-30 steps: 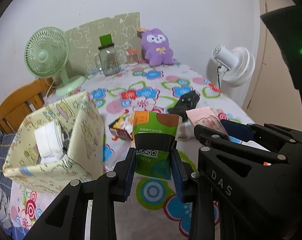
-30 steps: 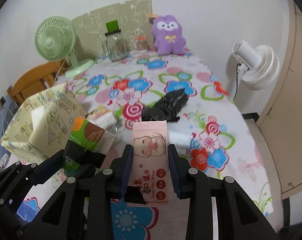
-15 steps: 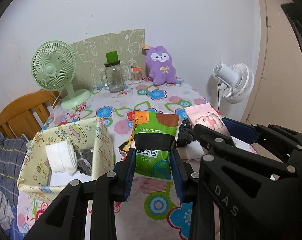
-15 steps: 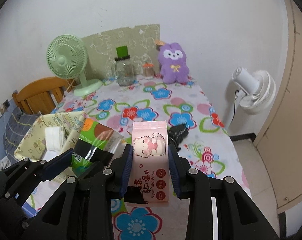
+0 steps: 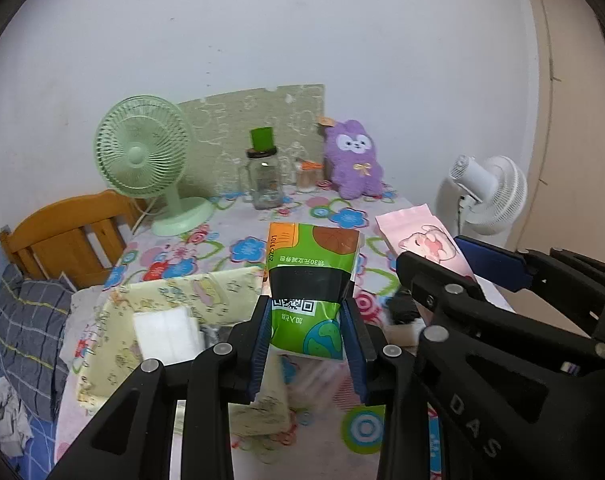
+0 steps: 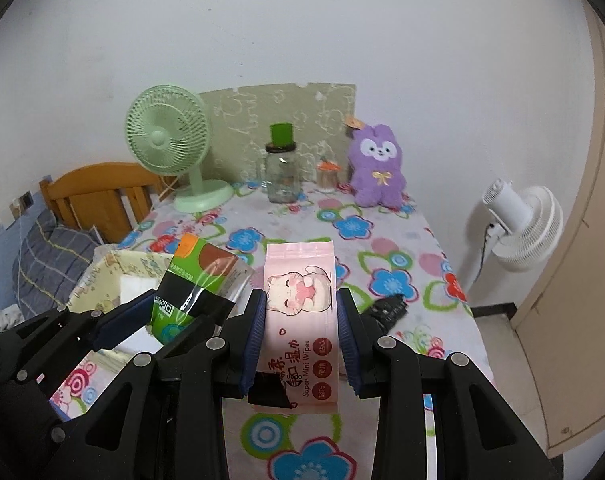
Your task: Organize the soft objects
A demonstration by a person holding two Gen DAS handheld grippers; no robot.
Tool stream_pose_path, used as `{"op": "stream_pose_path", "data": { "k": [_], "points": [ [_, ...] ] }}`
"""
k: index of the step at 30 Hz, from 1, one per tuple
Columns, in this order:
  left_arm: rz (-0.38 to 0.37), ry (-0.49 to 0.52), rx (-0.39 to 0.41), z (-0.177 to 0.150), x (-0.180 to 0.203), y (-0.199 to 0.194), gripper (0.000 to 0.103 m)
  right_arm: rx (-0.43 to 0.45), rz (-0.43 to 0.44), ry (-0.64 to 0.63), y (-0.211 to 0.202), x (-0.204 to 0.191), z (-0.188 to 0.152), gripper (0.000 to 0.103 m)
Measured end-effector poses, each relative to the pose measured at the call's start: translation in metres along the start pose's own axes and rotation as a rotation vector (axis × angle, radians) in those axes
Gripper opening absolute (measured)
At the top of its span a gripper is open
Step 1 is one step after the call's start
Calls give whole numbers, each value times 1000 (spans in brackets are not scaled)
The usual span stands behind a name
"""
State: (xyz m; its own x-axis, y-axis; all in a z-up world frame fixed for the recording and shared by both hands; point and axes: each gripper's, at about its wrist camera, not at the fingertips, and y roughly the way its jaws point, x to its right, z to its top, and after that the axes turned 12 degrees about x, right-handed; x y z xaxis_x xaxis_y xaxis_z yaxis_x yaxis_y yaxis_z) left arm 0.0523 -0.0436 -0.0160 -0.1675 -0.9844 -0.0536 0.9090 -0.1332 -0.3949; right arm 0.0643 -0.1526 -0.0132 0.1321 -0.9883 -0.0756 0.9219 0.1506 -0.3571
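Note:
My left gripper (image 5: 308,320) is shut on a green tissue pack (image 5: 312,276) and holds it in the air above the right edge of a yellow patterned box (image 5: 114,344). The box holds a white folded pack (image 5: 166,332). My right gripper (image 6: 300,316) is shut on a pink wet-wipes pack (image 6: 300,312), held in the air above the flowered table (image 6: 382,256). The green pack also shows in the right wrist view (image 6: 198,276), and the pink pack in the left wrist view (image 5: 422,240). A black soft item (image 6: 386,308) lies on the table.
A purple plush (image 6: 378,172), a glass jar (image 6: 282,176), a small orange-lidded jar (image 6: 328,174) and a green fan (image 6: 170,140) stand at the table's far edge. A wooden chair (image 5: 62,240) is on the left. A white fan (image 6: 522,224) stands right of the table.
Both grippers have risen higher above the table with their packs still held. The left gripper has drifted left, over the yellow box's edge.

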Motion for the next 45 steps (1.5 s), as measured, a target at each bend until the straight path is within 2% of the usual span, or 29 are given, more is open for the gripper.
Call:
{"op": "stream_pose_path", "data": {
  "k": [15,32,42,43,45],
  "points": [
    [104,-4,8,2,-61,9,35,-4,128,-24,29,-58,16,38],
    [144,-32,-71,-30,-108,39,37,-64,197,4,74,-97,4,38],
    [179,-67,-124,-46,-130,45,41,-112,238,-9,90,-121,-11,38],
    [181,-66,-124,-47,-130,45,42,-115,241,-12,91,-123,-12,38],
    [179,-61,-129,-48,-131,45,51,-119,246,-14,93,-125,-13,38]
  ]
}}
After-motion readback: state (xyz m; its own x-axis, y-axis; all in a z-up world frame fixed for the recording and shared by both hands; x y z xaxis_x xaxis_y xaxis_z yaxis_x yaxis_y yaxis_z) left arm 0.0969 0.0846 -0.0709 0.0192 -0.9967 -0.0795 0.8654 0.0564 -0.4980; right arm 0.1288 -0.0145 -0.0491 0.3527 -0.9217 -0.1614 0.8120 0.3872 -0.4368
